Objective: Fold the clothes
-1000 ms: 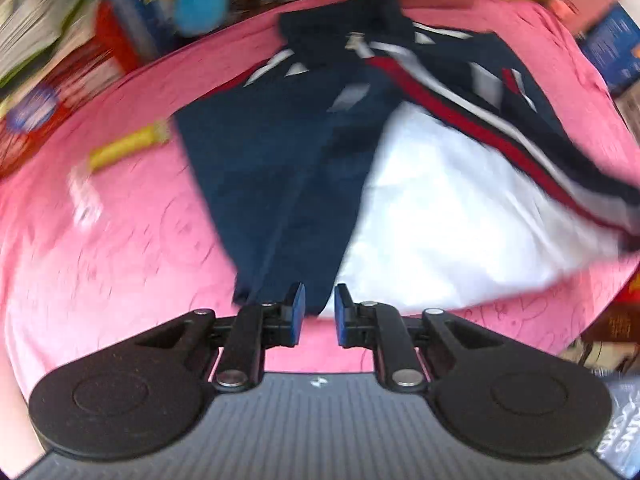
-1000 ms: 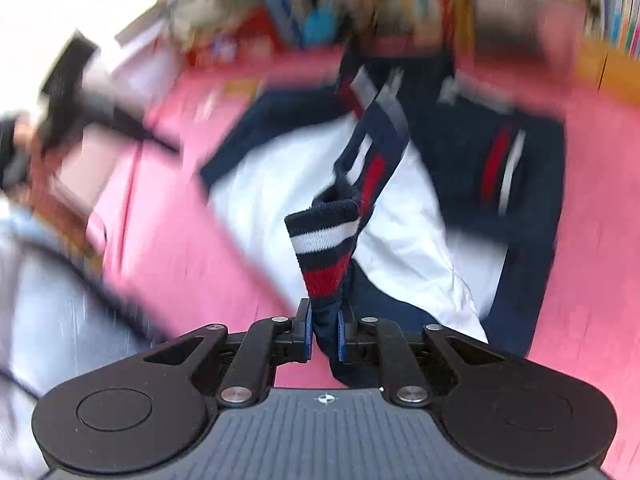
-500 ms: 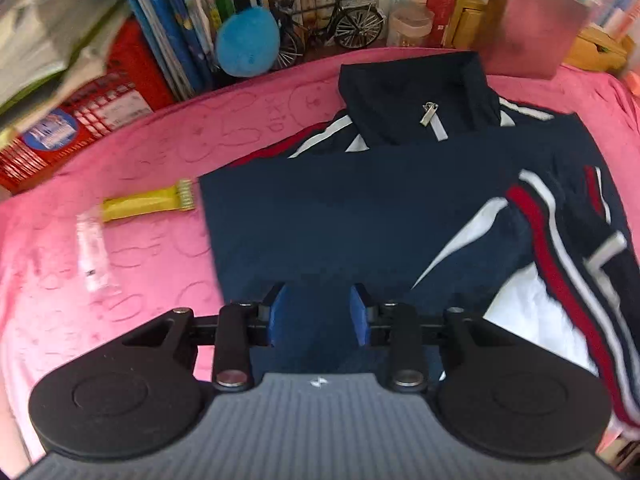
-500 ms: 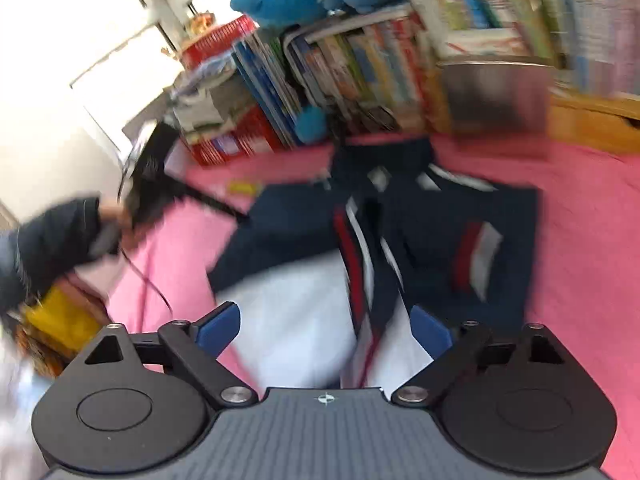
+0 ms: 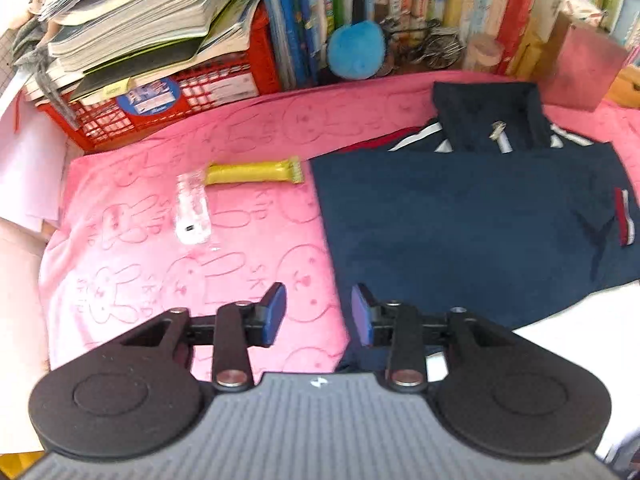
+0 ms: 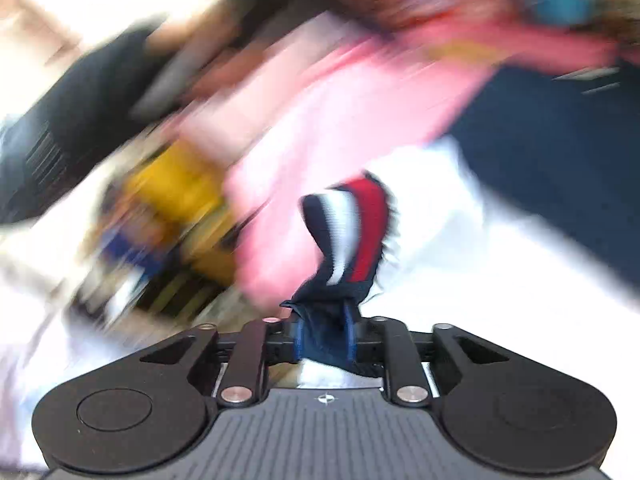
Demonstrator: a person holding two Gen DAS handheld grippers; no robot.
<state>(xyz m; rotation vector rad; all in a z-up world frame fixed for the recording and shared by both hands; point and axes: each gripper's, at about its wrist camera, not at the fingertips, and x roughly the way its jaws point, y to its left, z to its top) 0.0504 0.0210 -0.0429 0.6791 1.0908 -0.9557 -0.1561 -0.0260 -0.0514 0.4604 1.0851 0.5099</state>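
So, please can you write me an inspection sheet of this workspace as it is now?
Surface: pink blanket with rabbit pattern.
Job's things: navy jacket lying flat, collar toward the books; its striped cuff lifted.
Clutter: yellow snack bar and clear wrapper beside the jacket.
Grippers: left tongs open, empty, over the jacket's edge; right tongs shut on the cuff, view blurred.
Cables: nothing seen.
Surroundings: upright books, red crate, blue plush ball.
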